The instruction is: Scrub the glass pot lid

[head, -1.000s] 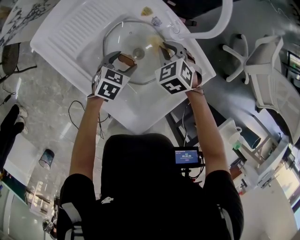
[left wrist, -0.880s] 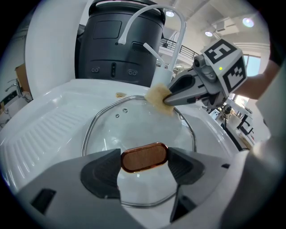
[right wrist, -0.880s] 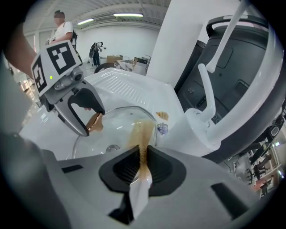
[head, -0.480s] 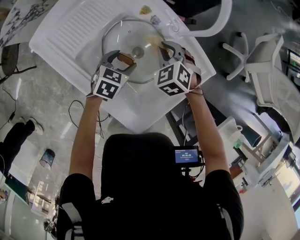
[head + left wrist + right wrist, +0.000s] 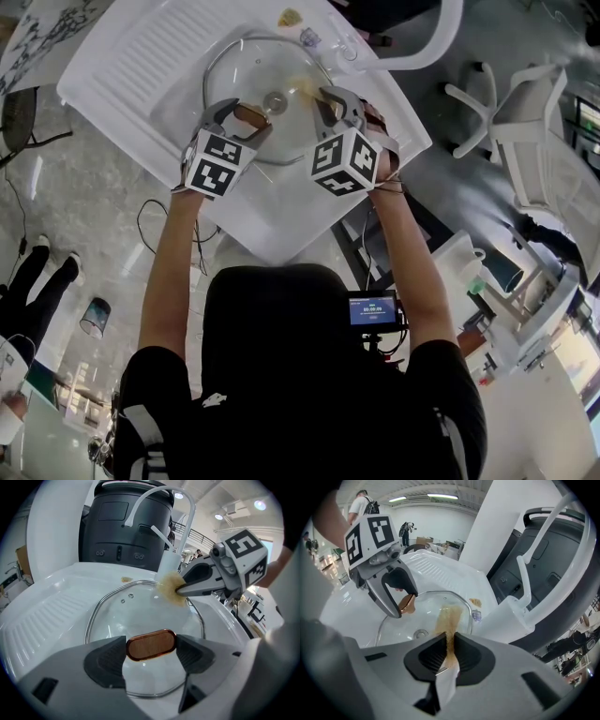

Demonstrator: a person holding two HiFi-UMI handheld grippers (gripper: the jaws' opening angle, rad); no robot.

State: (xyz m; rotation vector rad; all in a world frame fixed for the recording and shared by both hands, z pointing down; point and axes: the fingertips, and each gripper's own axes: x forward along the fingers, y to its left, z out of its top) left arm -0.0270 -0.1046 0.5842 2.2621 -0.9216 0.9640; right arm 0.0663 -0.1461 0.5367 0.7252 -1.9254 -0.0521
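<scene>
A pale, glossy hall floor surrounds a white moulded sink [image 5: 122,56] with a ribbed drainboard. In its basin lies the round glass pot lid [image 5: 253,75] with a metal rim. The left gripper [image 5: 242,116] is clenched on the lid's copper-brown oval knob [image 5: 151,645], one jaw at each end. The right gripper [image 5: 336,98] pinches a thin tan scrubbing pad [image 5: 449,620], whose tip presses on the glass near the far rim. Just beyond that rim rises an arched white tap [image 5: 159,508], close beside the right gripper, with a dark grey bin [image 5: 122,527] behind it. White chairs [image 5: 534,131] stand well apart, and a black cable [image 5: 150,225] trails on the floor.
</scene>
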